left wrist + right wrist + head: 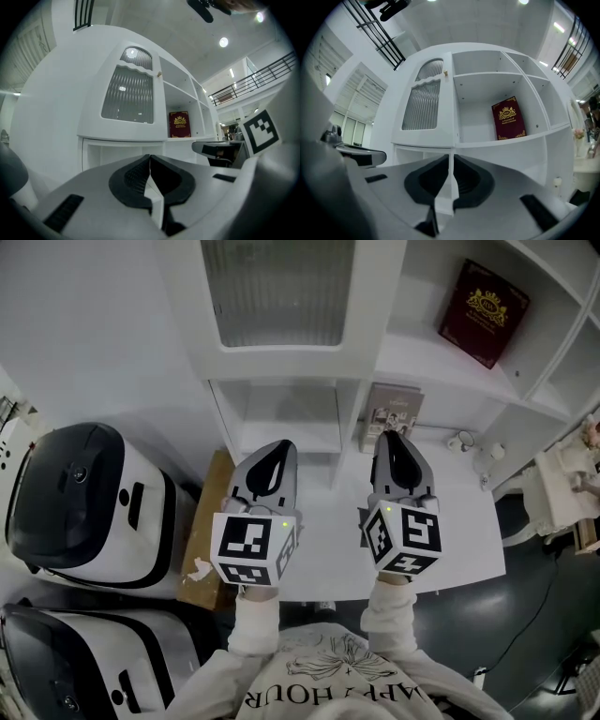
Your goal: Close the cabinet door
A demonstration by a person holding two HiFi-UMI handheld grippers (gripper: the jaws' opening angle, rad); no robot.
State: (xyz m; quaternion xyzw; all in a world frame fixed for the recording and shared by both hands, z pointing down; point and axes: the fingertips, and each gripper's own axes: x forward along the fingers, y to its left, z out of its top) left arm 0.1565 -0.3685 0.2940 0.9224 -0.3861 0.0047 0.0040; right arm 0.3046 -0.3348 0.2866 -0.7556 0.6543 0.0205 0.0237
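The white cabinet door [277, 292] with its ribbed glass pane covers the left compartment and looks flush with the frame. It also shows in the left gripper view [129, 93] and the right gripper view [423, 105], where a small knob [446, 73] sits at its right edge. Both grippers hover over the white desk [469, 531], short of the cabinet and touching nothing. My left gripper [278, 448] [150, 157] is shut and empty. The right gripper [391, 437] [451, 157] is also shut, with nothing between its jaws.
A dark red book [484, 312] [508, 118] leans in the open shelf right of the door. A small booklet [391, 413] stands in a lower niche. Two white-and-black machines [89, 502] [84, 662] and a brown board [204, 531] lie at the left. Small white items [461, 441] rest on the desk.
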